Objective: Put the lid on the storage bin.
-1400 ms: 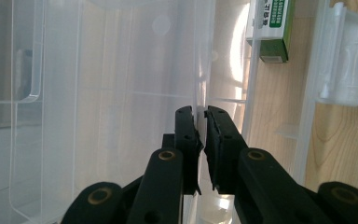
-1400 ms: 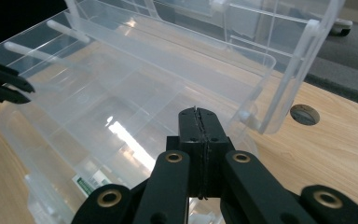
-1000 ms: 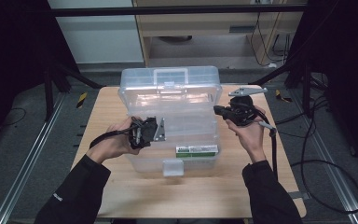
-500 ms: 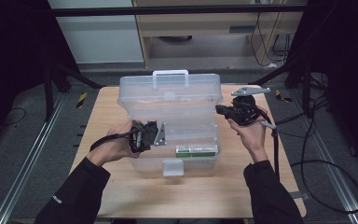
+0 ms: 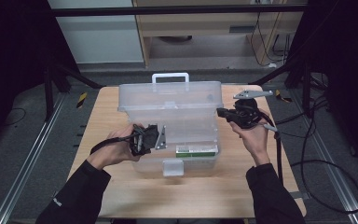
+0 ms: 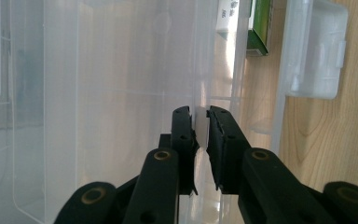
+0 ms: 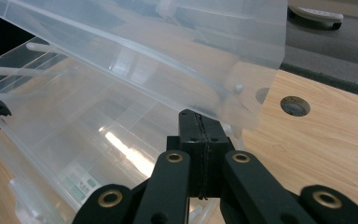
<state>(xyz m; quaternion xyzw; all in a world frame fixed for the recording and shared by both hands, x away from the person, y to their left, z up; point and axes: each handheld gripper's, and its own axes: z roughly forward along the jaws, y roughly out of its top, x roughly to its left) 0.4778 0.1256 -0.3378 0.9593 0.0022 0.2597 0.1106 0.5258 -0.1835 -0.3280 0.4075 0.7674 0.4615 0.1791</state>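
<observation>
Dark curtains close off both sides of the room, and a pale cabinet stands beyond the wooden table (image 5: 121, 116) at twelve o'clock. On the table sits a clear plastic storage box (image 5: 177, 140), its lid (image 5: 170, 98) tipped up and back toward twelve o'clock, with a white carry handle (image 5: 170, 76) along the lid's far edge. A white latch (image 5: 173, 167) hangs off the box's near wall at six o'clock. Inside the box, toward five o'clock, lies a green and white carton (image 5: 196, 150).

At nine o'clock of the box a person's left hand holds the left gripper (image 5: 151, 137), pointing across at three o'clock. Seen in the left gripper view, the left gripper (image 6: 201, 121) has its jaws on either side of the thin clear wall of the box; they have just been opening, and a narrow gap shows beside the wall, so the pads no longer press on it.

At two o'clock of the box the right hand holds the right gripper (image 5: 221, 112), aimed at the lid's right end. In the right gripper view the right gripper (image 7: 201, 122) has its jaws pressed flat together with nothing between them, the tips just under the lid's lower corner; whether they touch it I cannot tell.
</observation>
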